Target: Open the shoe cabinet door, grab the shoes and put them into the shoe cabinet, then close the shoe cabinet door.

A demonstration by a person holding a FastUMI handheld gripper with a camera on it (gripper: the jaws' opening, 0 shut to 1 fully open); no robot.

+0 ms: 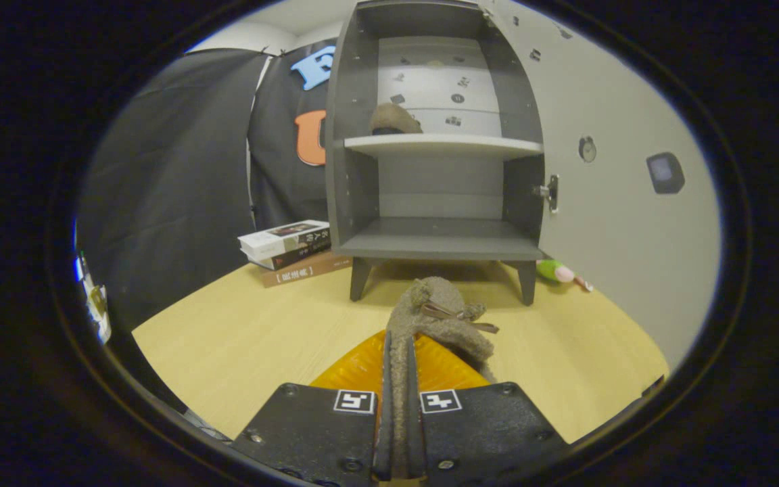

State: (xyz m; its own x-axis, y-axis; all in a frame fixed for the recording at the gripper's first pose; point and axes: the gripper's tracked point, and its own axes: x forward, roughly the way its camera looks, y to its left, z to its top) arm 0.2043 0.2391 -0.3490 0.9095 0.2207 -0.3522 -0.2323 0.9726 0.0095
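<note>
I had the gripper [397,379] pinching a shoe [430,318] at lower centre, the open cabinet [440,135] beyond, another shoe [395,119] on its shelf.

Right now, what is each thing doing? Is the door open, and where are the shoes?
Cabinet door: swung open.
Gripper: shut on a fuzzy shoe.
Fuzzy shoe: held above the table, before the cabinet.
Second shoe: resting on the upper shelf.
Books: stacked beside the cabinet.
</note>
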